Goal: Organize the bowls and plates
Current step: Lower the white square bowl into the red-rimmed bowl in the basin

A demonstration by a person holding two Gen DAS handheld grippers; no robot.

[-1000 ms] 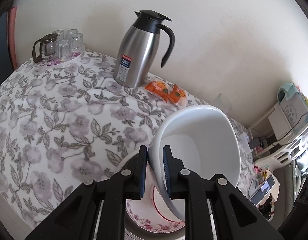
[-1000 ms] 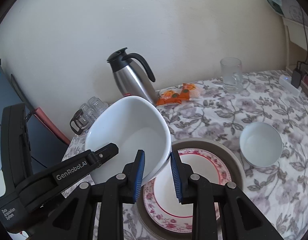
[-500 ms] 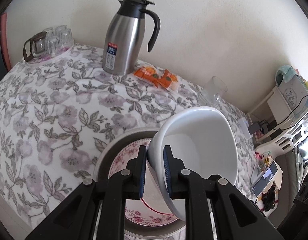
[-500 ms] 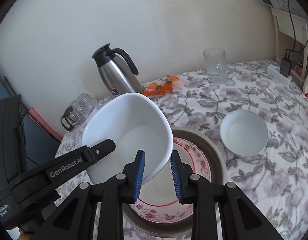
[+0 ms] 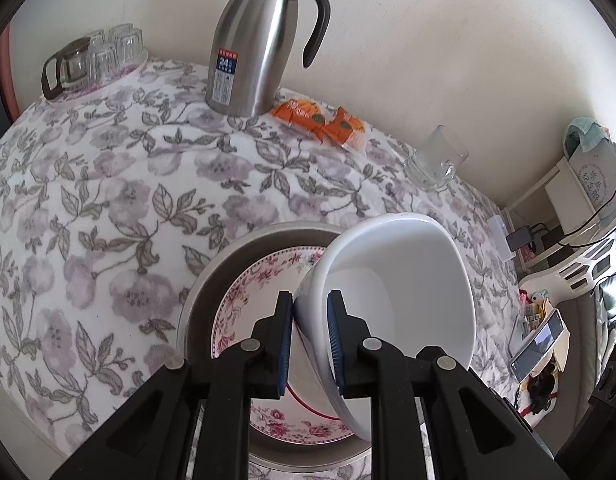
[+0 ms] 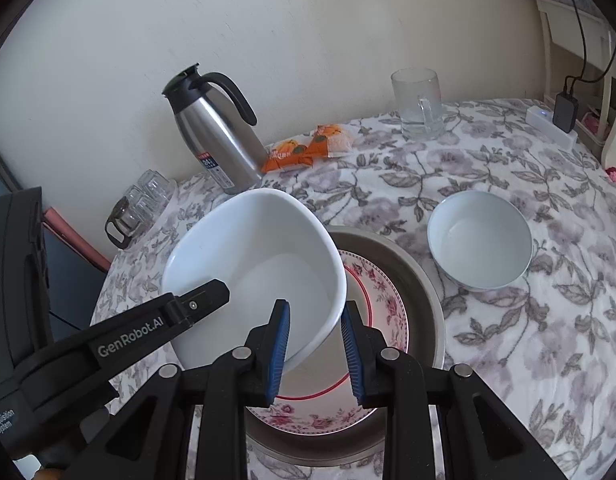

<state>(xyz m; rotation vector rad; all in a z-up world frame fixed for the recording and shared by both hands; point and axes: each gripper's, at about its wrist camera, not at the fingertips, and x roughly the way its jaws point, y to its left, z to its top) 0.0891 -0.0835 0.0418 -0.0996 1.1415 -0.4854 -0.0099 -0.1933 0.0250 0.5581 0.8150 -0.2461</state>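
A large white bowl point(image 5: 408, 288) point(image 6: 259, 264) hangs tilted over two stacked plates: a pink-flowered plate point(image 5: 247, 300) point(image 6: 384, 304) lying in a wider grey plate point(image 5: 211, 276) point(image 6: 424, 280). My left gripper point(image 5: 311, 300) is shut on the bowl's near rim, one pad inside and one outside. My right gripper point(image 6: 315, 308) clamps the opposite rim the same way. In the right wrist view one finger point(image 6: 203, 296) of the left gripper reaches into the bowl. A small white bowl point(image 6: 480, 240) sits upright on the cloth to the right of the plates.
On the flowered tablecloth by the wall stand a steel jug point(image 5: 251, 48) point(image 6: 215, 136), orange snack packets point(image 5: 320, 120), a glass mug point(image 5: 432, 160) point(image 6: 420, 104) and a tray of glasses point(image 5: 95, 60). A white power strip point(image 6: 552, 128) lies at the far right edge.
Both grippers have come down together with the large white bowl, which now hangs lower and more squarely over the stacked plates. The grips are unchanged.
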